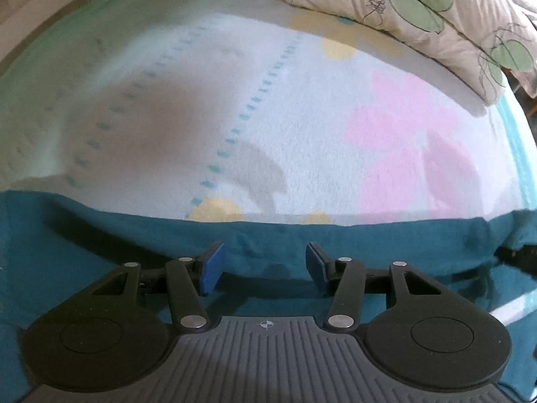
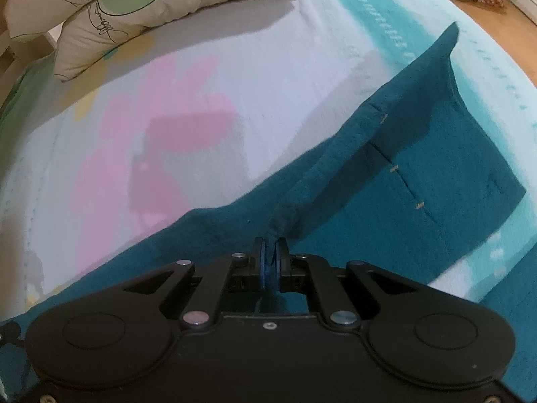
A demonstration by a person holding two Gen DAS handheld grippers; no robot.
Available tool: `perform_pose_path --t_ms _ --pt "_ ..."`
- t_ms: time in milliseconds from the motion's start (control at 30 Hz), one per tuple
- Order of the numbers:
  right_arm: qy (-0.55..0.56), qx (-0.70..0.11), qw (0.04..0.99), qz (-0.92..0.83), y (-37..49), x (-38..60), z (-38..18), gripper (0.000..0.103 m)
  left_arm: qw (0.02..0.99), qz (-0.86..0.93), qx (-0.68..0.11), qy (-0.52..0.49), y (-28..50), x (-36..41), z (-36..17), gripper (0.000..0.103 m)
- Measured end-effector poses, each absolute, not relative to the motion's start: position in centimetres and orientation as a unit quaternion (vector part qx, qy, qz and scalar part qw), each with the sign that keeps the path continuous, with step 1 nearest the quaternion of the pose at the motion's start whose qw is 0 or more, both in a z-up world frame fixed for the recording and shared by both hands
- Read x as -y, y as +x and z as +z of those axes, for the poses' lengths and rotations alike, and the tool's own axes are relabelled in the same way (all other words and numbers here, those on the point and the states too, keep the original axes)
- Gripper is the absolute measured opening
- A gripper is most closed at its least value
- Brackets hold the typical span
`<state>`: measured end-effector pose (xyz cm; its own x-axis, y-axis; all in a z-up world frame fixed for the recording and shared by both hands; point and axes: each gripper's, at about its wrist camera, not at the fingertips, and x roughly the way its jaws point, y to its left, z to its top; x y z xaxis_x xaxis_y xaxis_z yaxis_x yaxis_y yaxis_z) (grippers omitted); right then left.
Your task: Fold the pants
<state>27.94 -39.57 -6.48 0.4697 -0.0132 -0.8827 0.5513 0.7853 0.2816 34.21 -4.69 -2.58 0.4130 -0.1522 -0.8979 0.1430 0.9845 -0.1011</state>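
The teal pants (image 1: 100,255) lie flat on the bed across the lower part of the left wrist view. My left gripper (image 1: 265,267) is open just above the fabric, its blue pads (image 1: 211,268) apart with nothing between them. In the right wrist view my right gripper (image 2: 272,258) is shut on a bunched fold of the pants (image 2: 436,154) and lifts it, so the cloth rises in a ridge toward a raised corner at the upper right. A seam with light stitches runs across that part.
The bed is covered by a white blanket (image 1: 302,117) with pink and yellow flowers and a turquoise border (image 2: 386,16). Leaf-print pillows (image 1: 419,16) lie at the head of the bed, and also show in the right wrist view (image 2: 134,3). Wooden floor shows at the far right (image 2: 496,16).
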Motion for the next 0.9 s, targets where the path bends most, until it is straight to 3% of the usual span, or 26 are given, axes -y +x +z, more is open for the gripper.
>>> perform_pose_path --t_ms 900 --pt "0.297 -0.486 0.807 -0.157 27.4 40.3 -7.6 0.011 0.816 -0.036 -0.565 -0.116 36.7 3.4 -6.6 0.051"
